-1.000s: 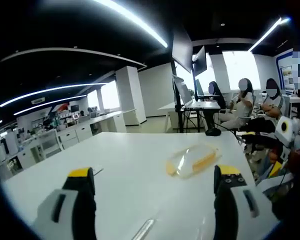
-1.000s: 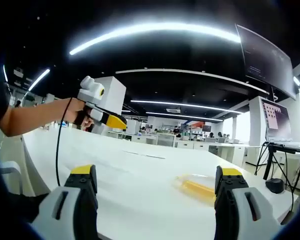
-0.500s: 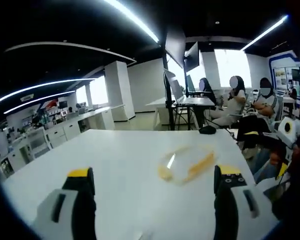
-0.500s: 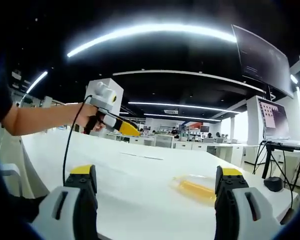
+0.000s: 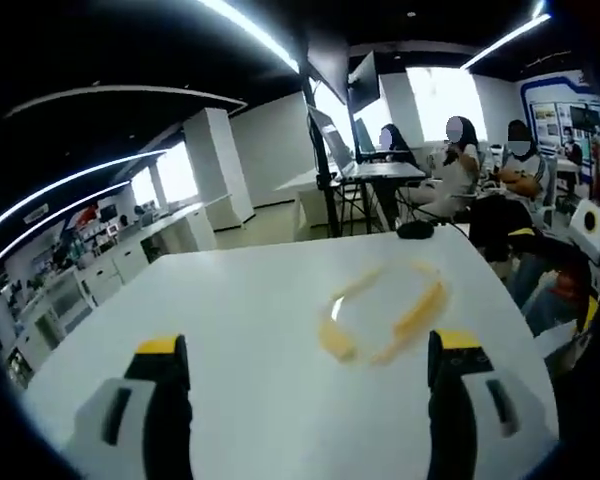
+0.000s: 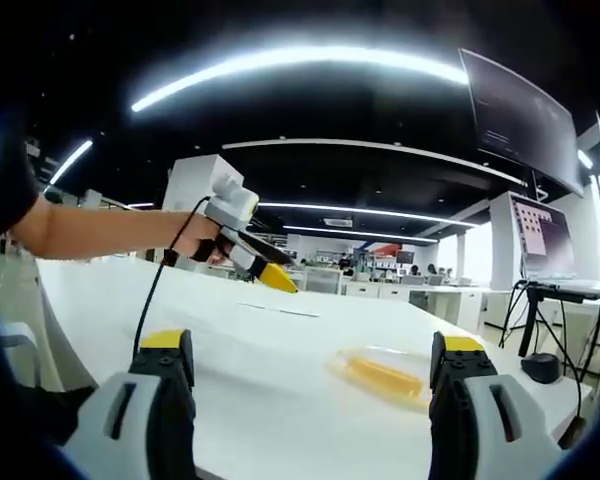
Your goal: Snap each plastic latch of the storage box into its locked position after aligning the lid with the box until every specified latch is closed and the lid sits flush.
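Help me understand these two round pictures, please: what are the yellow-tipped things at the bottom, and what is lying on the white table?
There is no robot here. A person holds a two-jaw tool in each hand, and a fisheye camera rides on each tool, looking forward along its jaws. So the yellow-tipped prongs at the bottom of each picture are that tool's own jaws. In the left gripper view, the left gripper stands open with nothing between its jaws. In the right gripper view, the right gripper is open and empty too. That view also catches the person's arm reaching in from the left with the other tool in hand. On the white table lies a clear storage box with yellow latches, which is blurred in the left gripper view. Neither tool touches it. Behind it is an office, with seated people at a desk.
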Tool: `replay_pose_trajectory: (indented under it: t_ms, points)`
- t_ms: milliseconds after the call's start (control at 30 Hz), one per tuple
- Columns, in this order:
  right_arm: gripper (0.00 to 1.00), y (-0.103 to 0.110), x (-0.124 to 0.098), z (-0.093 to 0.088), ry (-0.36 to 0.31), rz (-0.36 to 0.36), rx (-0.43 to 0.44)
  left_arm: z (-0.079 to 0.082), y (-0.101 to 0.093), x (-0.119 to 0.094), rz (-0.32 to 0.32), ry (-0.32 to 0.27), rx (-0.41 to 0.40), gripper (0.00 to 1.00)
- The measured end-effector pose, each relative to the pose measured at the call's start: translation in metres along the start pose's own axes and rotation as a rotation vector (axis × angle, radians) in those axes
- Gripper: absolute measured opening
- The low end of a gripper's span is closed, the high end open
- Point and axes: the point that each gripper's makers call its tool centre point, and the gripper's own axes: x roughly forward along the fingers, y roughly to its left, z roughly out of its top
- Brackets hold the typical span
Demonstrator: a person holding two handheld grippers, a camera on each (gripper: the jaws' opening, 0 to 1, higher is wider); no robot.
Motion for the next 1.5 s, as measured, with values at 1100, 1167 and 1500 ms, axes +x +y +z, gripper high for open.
replay_pose_trajectory:
  t_ms: [1100, 1167, 1500]
  points:
    - [0.99, 0.0, -0.005, 0.003, 0.011, 0.005, -0.002, -0.026, 0.001, 0.073, -0.339, 0.179, 0.416, 0.81]
    - [0.99, 0.0, -0.005, 0.003, 0.011, 0.006, 0.001, -0.027, -0.002, 0.078, -0.356, 0.207, 0.436, 0.82]
    - [0.99, -0.005, -0.006, 0.006, 0.001, 0.007, 0.021, -0.033, -0.011, 0.092, -0.423, 0.259, 0.467, 0.71]
